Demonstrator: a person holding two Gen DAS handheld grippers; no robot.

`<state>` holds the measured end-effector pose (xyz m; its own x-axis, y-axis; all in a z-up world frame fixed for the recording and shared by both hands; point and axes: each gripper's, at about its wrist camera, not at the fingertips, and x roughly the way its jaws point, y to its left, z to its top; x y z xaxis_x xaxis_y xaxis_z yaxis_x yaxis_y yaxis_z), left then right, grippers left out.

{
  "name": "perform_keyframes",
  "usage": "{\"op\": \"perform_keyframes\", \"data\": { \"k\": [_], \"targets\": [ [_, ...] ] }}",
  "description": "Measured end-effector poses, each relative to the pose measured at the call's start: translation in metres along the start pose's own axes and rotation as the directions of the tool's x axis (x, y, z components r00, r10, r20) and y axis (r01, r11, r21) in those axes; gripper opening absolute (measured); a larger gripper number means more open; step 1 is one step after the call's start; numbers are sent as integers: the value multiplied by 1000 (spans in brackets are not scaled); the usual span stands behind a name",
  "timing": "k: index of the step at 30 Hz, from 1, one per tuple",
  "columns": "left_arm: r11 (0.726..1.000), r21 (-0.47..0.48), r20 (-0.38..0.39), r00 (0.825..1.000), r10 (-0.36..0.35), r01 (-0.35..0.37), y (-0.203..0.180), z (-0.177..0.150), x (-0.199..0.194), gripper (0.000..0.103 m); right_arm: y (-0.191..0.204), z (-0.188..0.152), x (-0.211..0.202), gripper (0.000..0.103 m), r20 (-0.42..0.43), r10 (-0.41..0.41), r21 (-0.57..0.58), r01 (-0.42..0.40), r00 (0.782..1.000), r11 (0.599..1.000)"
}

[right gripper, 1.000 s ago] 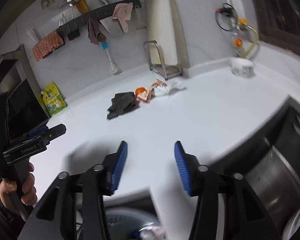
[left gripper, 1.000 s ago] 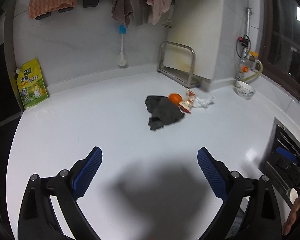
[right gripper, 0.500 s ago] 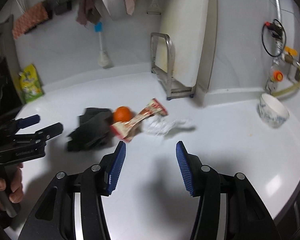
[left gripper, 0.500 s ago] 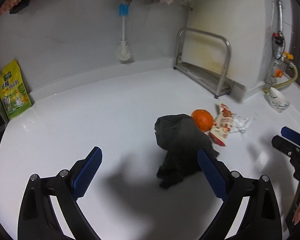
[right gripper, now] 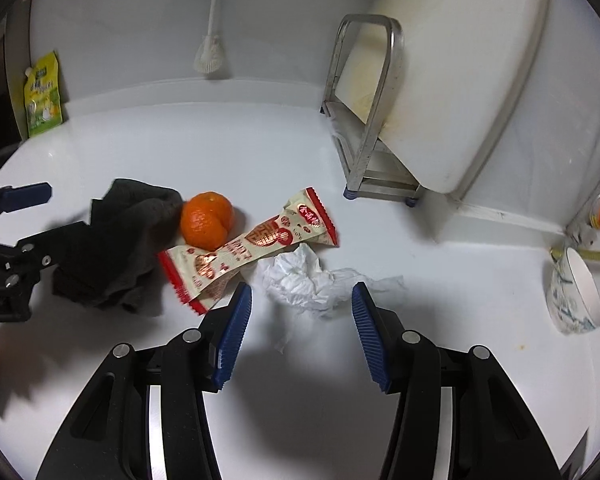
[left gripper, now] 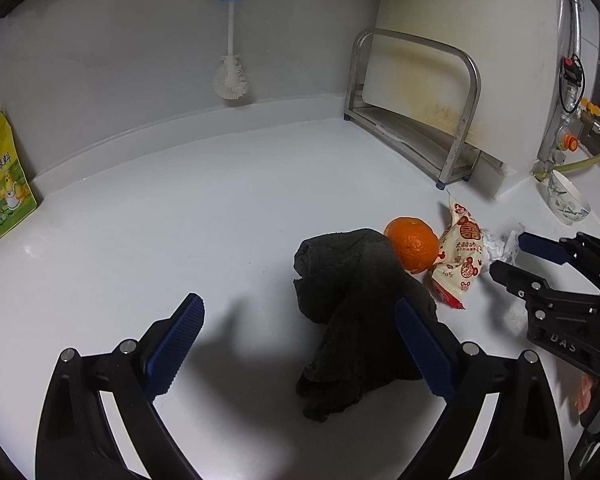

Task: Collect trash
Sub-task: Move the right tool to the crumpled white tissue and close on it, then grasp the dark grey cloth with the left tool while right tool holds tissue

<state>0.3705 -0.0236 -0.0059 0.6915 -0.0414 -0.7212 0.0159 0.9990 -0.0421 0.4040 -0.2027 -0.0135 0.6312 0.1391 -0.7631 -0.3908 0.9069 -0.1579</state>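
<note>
- Change: both units have closed in on the cluster of items near the back of the surface (left gripper: pixel 148 216); in the views from 1 second ago the cluster was small and distant, and it now lies directly ahead of the fingers.
- Meaning for the task: the approach appears nearly complete; no trash has been collected yet; a grasp is judged to be the next step.
- Right hand-held gripper (right gripper: pixel 300 320): jaws apart, nothing between the pads; the crumpled white tissue (right gripper: pixel 304 280) lies just beyond the fingertips, roughly centred in the gap; the unit is pitched downward toward the surface.
- Left hand-held gripper (left gripper: pixel 300 340): jaws wide apart, nothing clamped; it is pitched downward over the dark cloth (left gripper: pixel 356 312), which sits between the 2 fingers in view; whether the pads touch it cannot be determined.
- Location of task items: the snack wrapper (right gripper: pixel 252 244) lies flat, one end just beside the tissue; the orange (right gripper: pixel 206 220) rests against both the wrapper and the cloth; all 4 items lie in front of the metal rack (right gripper: pixel 372 120), away from the surface edges.
- Also present: a bowl (right gripper: pixel 576 292) toward the right edge; a yellow pouch (left gripper: pixel 0 176) at the back left corner.
</note>
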Motion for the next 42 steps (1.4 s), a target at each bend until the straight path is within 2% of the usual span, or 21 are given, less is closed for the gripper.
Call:
{"op": "perform_keyframes", "data": {
  "k": [5, 6, 7, 9, 13, 16, 22, 25, 26, 27, 31, 33, 36, 42],
  "targets": [
    [1000, 14, -14, 1000, -2, 2, -5, 0, 5, 95, 6, 3, 10, 50, -16, -15, -35, 14, 1000, 999],
    [1000, 13, -19, 1000, -2, 2, -5, 0, 6, 95, 8, 2, 12, 48, -21, -18, -48, 17, 1000, 999],
    [1000, 13, -22, 1000, -3, 3, -6, 0, 7, 95, 11, 2, 14, 39, -29, -17, -57, 15, 999, 998],
    [1000, 11, -23, 1000, -2, 3, -6, 0, 7, 95, 13, 0, 16, 31, -39, -6, -64, 3, 999, 998],
    [1000, 6, -30, 999, -11, 12, -7, 0, 9, 95, 12, -3, 14, 23, -34, 4, -61, -6, 999, 998],
    [1000, 14, -32, 999, -4, 4, -8, 0, 10, 95, 3, -8, 5, 19, -35, 15, -5, -15, 999, 1000],
    [1000, 24, -70, 997, 10, -9, -12, -2, 20, 95, -22, -21, -21, 18, -1, 22, 147, -22, 1000, 989],
    [999, 42, -95, 995, 31, -27, -15, -3, 27, 94, -28, -26, -31, 18, 3, 26, 186, -26, 1000, 982],
    [998, 49, -101, 994, 36, -31, -16, -2, 28, 89, -27, -28, -33, 18, 4, 25, 188, -25, 1000, 982],
    [999, 47, -110, 994, 25, -20, -16, -2, 30, 81, -27, -30, -36, 18, 5, 23, 192, -24, 1000, 981],
    [999, 36, -114, 993, -35, 39, -16, -3, 30, 61, -28, -39, -49, 18, 15, 37, 233, -39, 999, 972],
    [997, 48, -105, 993, -58, 63, -21, -5, 26, 42, -26, -45, -58, 18, 22, 46, 254, -50, 999, 966],
    [995, 64, -93, 993, -67, 73, -24, -9, 20, 24, -21, -57, -70, 18, 26, 63, 285, -68, 998, 956],
    [995, 43, -65, 994, -89, 92, -11, -22, 3, 14, -5, -93, -94, 18, 29, 94, 358, -98, 995, 928]
  ]
}}
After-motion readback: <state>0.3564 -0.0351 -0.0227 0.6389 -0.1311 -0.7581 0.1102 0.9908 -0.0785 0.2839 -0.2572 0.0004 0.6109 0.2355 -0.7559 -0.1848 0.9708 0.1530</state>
